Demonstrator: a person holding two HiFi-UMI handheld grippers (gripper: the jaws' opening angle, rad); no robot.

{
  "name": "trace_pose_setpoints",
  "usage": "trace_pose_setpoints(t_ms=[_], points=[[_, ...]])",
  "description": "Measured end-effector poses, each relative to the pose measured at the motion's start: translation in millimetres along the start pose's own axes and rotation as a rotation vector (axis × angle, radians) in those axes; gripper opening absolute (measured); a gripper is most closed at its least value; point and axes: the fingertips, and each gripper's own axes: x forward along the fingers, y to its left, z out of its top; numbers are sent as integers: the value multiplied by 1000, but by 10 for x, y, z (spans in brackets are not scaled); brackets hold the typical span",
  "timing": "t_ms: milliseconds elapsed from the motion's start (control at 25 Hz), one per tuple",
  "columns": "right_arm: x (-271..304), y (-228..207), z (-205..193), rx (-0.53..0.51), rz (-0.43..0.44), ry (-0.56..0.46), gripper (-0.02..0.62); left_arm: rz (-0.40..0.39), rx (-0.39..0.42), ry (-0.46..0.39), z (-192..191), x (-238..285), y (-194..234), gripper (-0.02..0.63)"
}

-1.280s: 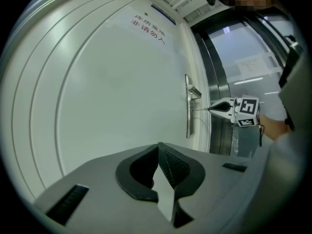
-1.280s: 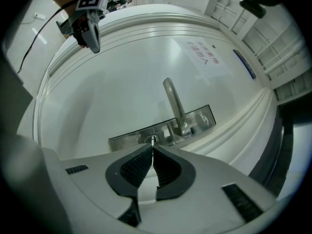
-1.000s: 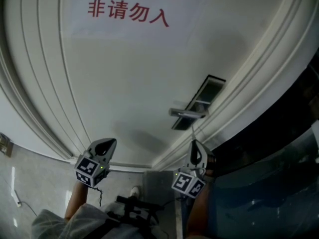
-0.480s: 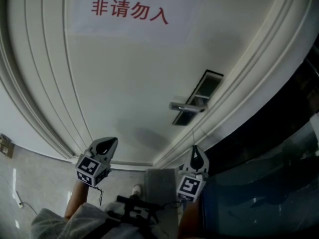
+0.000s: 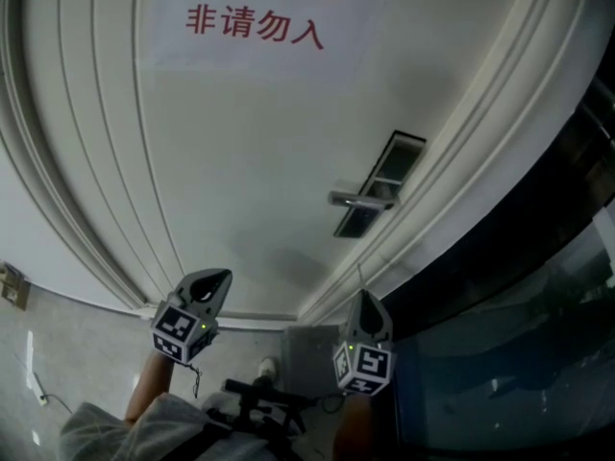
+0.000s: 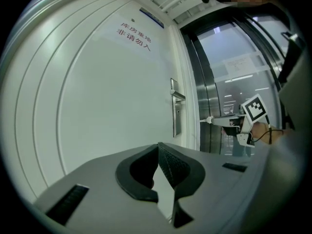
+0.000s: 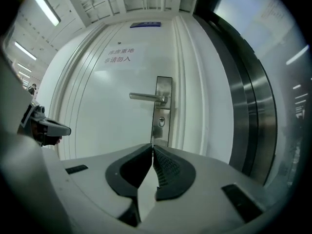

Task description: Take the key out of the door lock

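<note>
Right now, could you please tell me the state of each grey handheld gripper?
Left gripper: closed, empty.
Right gripper: closed; whether it pinches the key cannot be told.

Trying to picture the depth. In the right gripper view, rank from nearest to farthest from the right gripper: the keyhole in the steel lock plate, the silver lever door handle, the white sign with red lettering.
1. Keyhole in the steel lock plate, just above the right gripper.
2. Silver lever door handle, higher, reaching left.
3. White sign with red lettering, high up, left.
</note>
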Motion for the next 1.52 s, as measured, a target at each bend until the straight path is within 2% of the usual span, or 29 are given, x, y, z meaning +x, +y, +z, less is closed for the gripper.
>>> trace_pose_setpoints(t_ms=[200, 680, 1520], points=[[-147, 130, -69, 70, 13, 15, 20, 5, 8, -6, -8, -80, -46, 5], [-347, 553, -197, 73, 67, 8, 20, -9, 20, -15, -49, -207, -97, 5], [-377, 656, -169, 60, 86, 7, 18, -15, 33, -23, -1, -265, -86, 5]])
